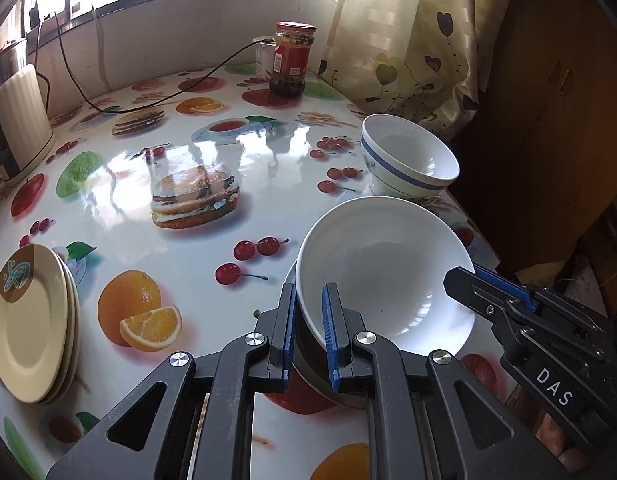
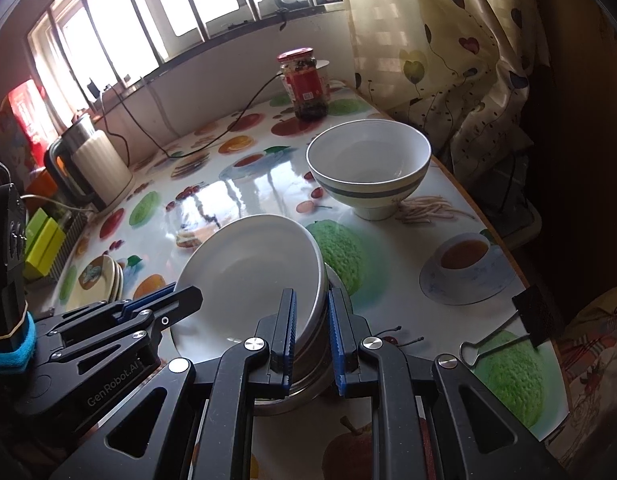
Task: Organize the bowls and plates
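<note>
A wide white bowl (image 1: 384,272) (image 2: 248,276) sits tilted, nested in a metal bowl (image 2: 308,360) whose rim shows under it. My left gripper (image 1: 308,292) is shut on the white bowl's left rim and shows at the left of the right wrist view (image 2: 184,294). My right gripper (image 2: 312,296) is shut on the opposite rim, with the metal rim also between its pads; it shows at the right of the left wrist view (image 1: 464,276). Just beyond stands a white bowl with a blue band (image 1: 408,156) (image 2: 368,160), upright. A stack of cream plates (image 1: 28,320) (image 2: 96,284) lies far left.
The table (image 1: 196,264) has a glossy fruit-print cover. A red-lidded jar (image 1: 292,60) (image 2: 306,84) stands at the back, a cream kettle (image 1: 20,120) (image 2: 96,168) with a black cable at the left. A binder clip (image 2: 508,328) grips the right edge. A curtain (image 1: 408,40) hangs behind.
</note>
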A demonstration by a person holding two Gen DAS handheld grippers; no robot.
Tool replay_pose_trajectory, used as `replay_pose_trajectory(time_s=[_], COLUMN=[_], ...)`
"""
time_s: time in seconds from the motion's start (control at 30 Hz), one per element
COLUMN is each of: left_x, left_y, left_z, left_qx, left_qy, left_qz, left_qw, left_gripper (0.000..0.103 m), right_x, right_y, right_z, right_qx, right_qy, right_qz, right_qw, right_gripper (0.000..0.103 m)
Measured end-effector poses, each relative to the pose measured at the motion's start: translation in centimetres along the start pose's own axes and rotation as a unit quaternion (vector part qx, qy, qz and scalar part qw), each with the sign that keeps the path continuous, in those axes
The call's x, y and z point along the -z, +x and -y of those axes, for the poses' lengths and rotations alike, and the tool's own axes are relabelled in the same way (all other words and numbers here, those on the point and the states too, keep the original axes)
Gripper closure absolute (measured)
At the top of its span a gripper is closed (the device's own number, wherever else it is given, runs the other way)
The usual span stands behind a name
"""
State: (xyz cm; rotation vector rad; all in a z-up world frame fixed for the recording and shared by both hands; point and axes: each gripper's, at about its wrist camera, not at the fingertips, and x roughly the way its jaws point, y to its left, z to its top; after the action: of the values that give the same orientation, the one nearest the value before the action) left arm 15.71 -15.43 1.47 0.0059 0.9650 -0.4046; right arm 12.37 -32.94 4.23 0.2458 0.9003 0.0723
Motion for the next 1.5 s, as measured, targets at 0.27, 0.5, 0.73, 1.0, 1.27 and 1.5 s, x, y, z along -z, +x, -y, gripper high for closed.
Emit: replay_pose_trajectory(time_s=[0.27, 0.5, 0.73, 1.0, 1.27, 1.5], left_x=[0.1, 0.1, 0.1, 0.1, 0.0, -0.4], left_y=[0.4, 0.8, 1.0, 1.0, 0.5, 0.0], left_z=[-0.1, 0.1, 0.2, 0.2, 0.4, 0.4], left_qx=[-0.006, -0.008, -0.009, -0.01, -0.01, -0.017], left_qy=[0.0, 0.002, 0.003, 0.002, 0.006, 0.011], left_qz=[-0.007, -0.012, -0.013, -0.013, -0.005, 0.006], left_qw=[1.0, 0.9999, 0.9999, 0.9999, 0.9999, 0.9998], left_gripper=[0.09, 0.09, 0.09, 0.09, 0.09, 0.09], right_x=[0.3, 0.4, 0.4, 0.4, 0.4, 0.1], right_y=[0.6, 0.9, 1.1, 1.2, 1.1, 0.7], right_z=[0.0, 0.3, 0.3, 0.4, 0.3, 0.6], right_qx=[-0.003, -0.002, -0.001, -0.004, -0.006, -0.007], right_qy=[0.002, 0.003, 0.003, 0.004, 0.007, 0.013], right_qz=[-0.01, -0.014, -0.015, -0.017, -0.017, -0.007], right_qw=[1.0, 1.0, 1.0, 1.0, 1.0, 1.0], right_gripper=[0.087, 0.087, 0.087, 0.085, 0.084, 0.074])
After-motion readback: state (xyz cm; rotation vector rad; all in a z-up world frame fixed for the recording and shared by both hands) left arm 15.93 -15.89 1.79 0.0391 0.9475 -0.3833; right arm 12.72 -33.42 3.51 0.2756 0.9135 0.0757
